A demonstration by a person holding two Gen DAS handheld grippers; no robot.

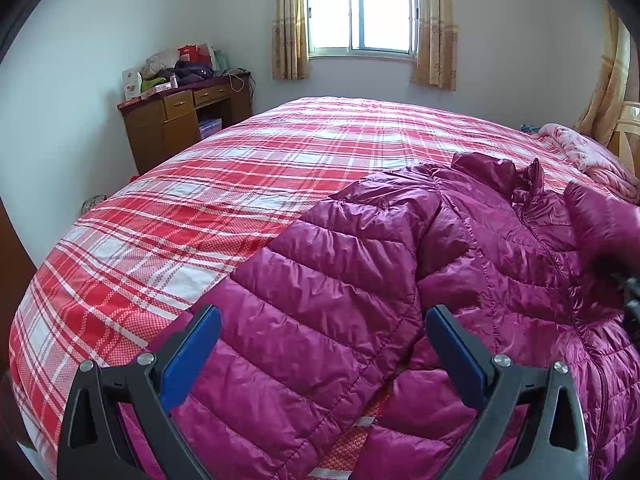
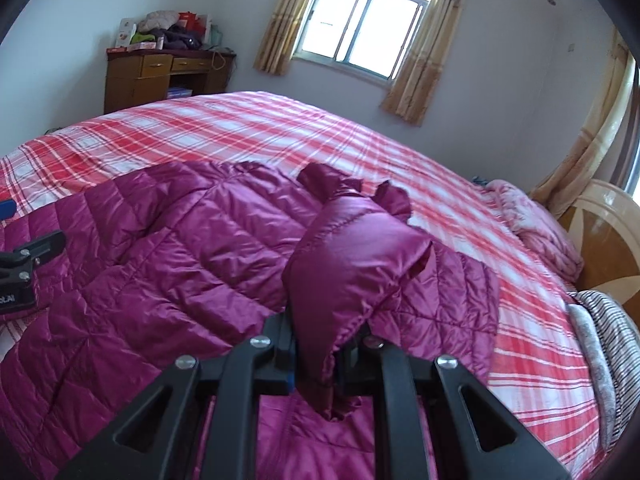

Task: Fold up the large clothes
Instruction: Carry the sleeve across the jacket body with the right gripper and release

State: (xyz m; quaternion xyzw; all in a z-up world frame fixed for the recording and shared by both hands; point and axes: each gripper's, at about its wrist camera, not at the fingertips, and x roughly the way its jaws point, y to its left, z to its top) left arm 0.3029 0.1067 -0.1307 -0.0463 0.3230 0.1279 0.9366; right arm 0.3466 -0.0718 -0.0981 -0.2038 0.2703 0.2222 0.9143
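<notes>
A magenta quilted down jacket (image 1: 400,264) lies spread on a red-and-white plaid bed (image 1: 240,168). My left gripper (image 1: 322,328) hangs open just above the jacket's near sleeve, blue pads wide apart, nothing between them. In the right wrist view my right gripper (image 2: 320,354) is shut on the jacket's other sleeve (image 2: 352,256), which bunches up over the jaws and is carried across the jacket (image 2: 160,248) body. The lifted sleeve (image 1: 600,224) shows blurred at the right edge of the left wrist view. The left gripper (image 2: 24,272) appears at the left edge of the right wrist view.
A wooden desk (image 1: 184,120) piled with clothes and boxes stands by the far wall left of the window (image 1: 360,12). A pink quilt (image 2: 540,232) and a striped pillow (image 2: 600,340) lie by the wooden headboard (image 2: 608,240) on the right. Bare plaid bedding stretches beyond the jacket.
</notes>
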